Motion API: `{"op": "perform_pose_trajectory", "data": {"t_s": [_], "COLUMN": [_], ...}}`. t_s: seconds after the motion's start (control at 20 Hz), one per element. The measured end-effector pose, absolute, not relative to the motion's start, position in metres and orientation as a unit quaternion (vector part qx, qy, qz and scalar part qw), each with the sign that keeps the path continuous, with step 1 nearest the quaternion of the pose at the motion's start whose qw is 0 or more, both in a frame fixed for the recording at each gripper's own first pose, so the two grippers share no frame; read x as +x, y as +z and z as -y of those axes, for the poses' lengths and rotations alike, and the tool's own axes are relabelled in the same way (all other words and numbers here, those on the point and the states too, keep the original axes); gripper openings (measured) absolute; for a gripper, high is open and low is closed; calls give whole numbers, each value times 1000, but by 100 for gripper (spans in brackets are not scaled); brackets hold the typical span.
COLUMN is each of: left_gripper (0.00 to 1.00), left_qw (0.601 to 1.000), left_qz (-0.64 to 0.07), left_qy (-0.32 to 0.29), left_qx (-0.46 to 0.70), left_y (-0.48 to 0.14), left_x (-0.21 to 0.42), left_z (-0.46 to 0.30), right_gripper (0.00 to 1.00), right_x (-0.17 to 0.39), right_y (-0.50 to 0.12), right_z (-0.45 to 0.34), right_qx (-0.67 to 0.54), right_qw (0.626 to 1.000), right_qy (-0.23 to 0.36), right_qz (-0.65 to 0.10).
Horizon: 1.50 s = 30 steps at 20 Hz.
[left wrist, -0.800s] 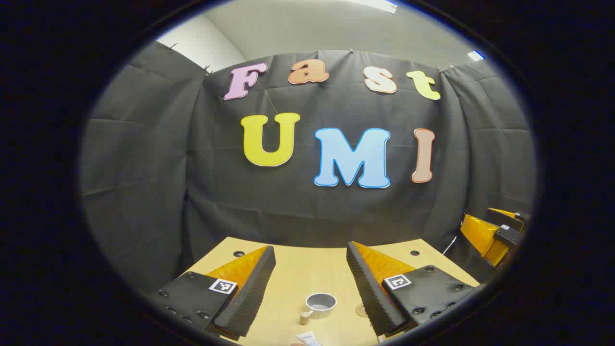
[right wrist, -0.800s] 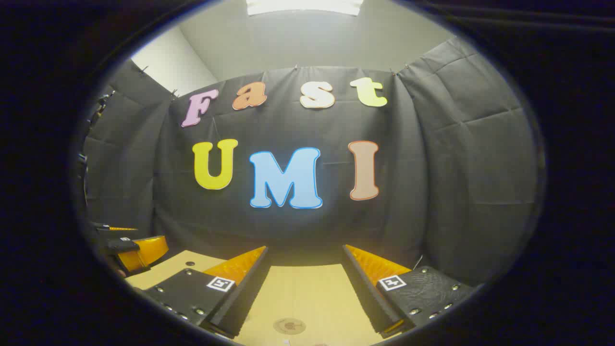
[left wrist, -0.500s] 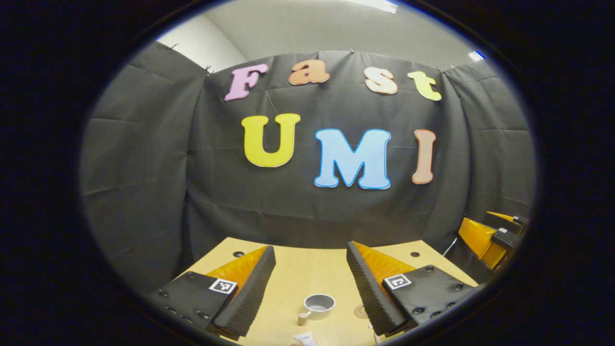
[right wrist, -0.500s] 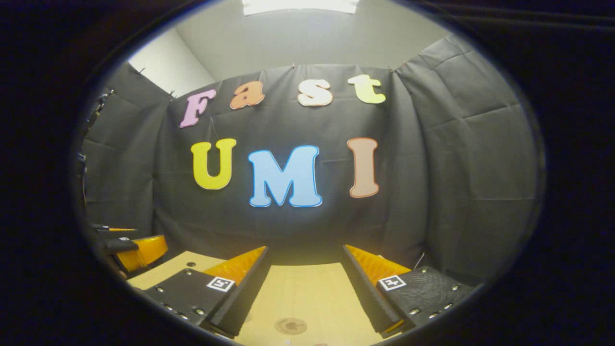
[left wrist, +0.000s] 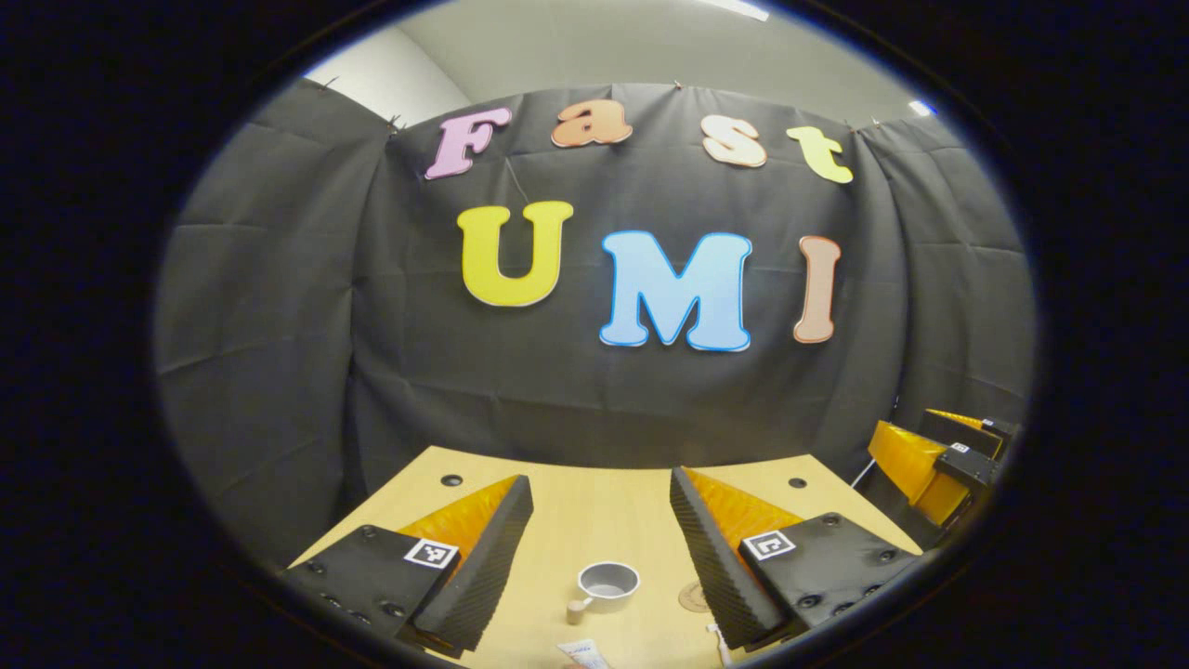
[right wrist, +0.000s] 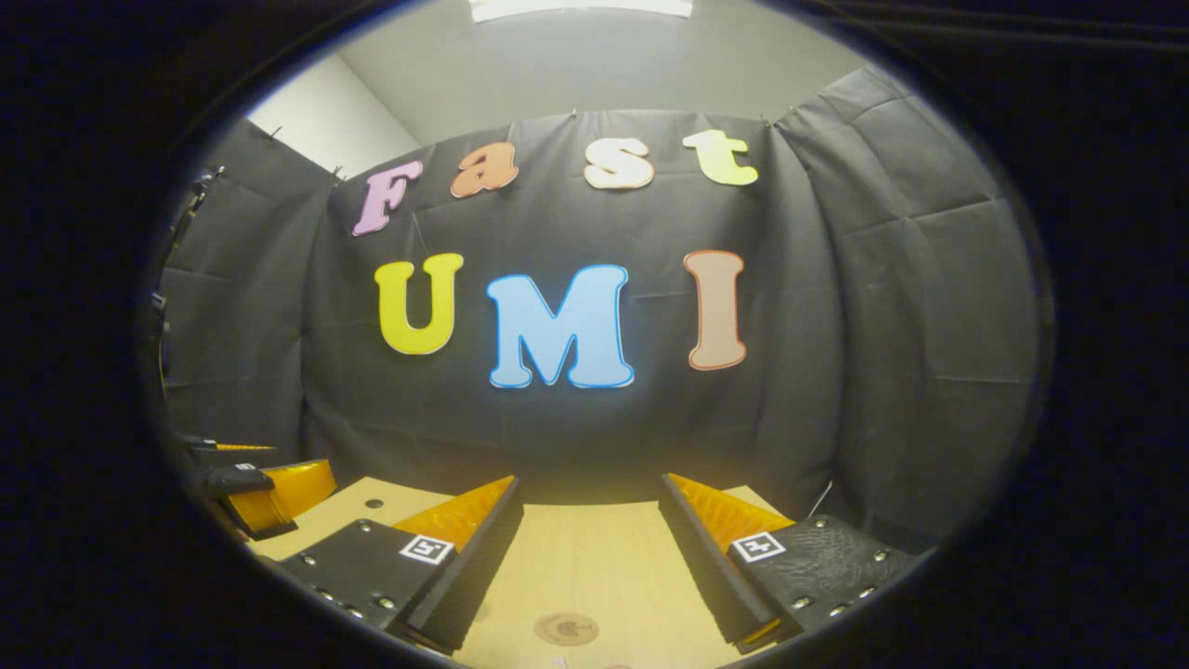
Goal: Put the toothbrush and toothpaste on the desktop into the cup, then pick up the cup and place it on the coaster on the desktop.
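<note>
Left gripper point(left wrist: 599, 520) spread wide, nothing between the fingers, held up off the desk point(left wrist: 594, 502) and aimed down the middle. Probably hovering like that to get a look at everything before the first grab. Nearest, right at the bottom edge: toothpaste point(left wrist: 581, 653) lying flat, with a sliver of what looks like the toothbrush point(left wrist: 717, 641) beside the right finger, too cropped to be sure. A bit further out, cup point(left wrist: 608, 582) upright and empty, handle toward the camera, so easy to drop stuff into. Coaster point(left wrist: 692, 596) just right of the cup, half hidden behind the finger.

Right gripper point(right wrist: 590, 530) also gaping and empty, parked above the coaster point(right wrist: 567, 629), likely waiting for the cup move. Nothing in the cup yet.
</note>
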<state>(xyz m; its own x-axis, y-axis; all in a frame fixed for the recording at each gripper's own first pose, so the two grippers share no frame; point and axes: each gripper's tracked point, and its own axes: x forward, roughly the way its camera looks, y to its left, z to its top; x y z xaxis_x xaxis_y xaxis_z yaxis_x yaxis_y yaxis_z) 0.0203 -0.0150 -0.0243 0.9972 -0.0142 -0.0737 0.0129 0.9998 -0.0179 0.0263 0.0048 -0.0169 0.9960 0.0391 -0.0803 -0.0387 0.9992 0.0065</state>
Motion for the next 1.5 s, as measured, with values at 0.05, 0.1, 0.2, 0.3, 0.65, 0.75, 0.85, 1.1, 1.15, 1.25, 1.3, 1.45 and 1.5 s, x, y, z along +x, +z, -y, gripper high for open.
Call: {"op": "perform_pose_trajectory", "data": {"t_s": [0.05, 0.1, 0.2, 0.3, 0.65, 0.75, 0.85, 1.1, 1.15, 1.25, 1.3, 1.45, 1.5], "left_gripper": [99, 99, 99, 99, 100, 96, 100, 100, 98, 100, 100, 100, 100], "left_qw": [999, 997, 994, 991, 965, 953, 938, 902, 894, 881, 875, 860, 857], "left_qz": [-52, -71, -104, -134, -261, -302, -345, -429, -446, -471, -481, -506, -512], "left_qy": [-8, -12, -15, -15, -13, -13, -10, 6, 9, 11, 13, 24, 28], "left_qx": [-10, -11, -16, -19, -13, -18, -23, -37, -36, -47, -52, -59, -60], "left_y": [-35, -48, -78, -107, -218, -250, -282, -343, -355, -375, -384, -403, -410], "left_x": [24, 27, 30, 31, 17, 7, -4, -27, -33, -41, -44, -50, -50], "left_z": [16, 17, 18, 16, 8, 10, 7, 2, 0, 1, 2, 0, -1], "right_gripper": [93, 93, 93, 93, 93, 93, 94, 94, 94, 95, 95, 95, 95], "right_x": [30, 31, 27, 21, -3, -15, -29, -54, -61, -72, -77, -91, -93], "right_y": [-23, -31, -55, -80, -180, -214, -241, -301, -312, -329, -335, -354, -359], "right_z": [-7, -8, -10, -12, -18, -21, -23, -26, -27, -29, -29, -30, -30], "right_qx": [3, 3, 6, 8, -14, -18, -19, -25, -26, -23, -22, -24, -26], "right_qw": [998, 998, 995, 991, 961, 943, 925, 882, 872, 854, 848, 827, 821], "right_qy": [21, 24, 32, 36, 52, 55, 61, 68, 70, 73, 75, 76, 75], "right_qz": [-51, -65, -95, -126, -272, -329, -374, -466, -483, -514, -525, -557, -565]}}
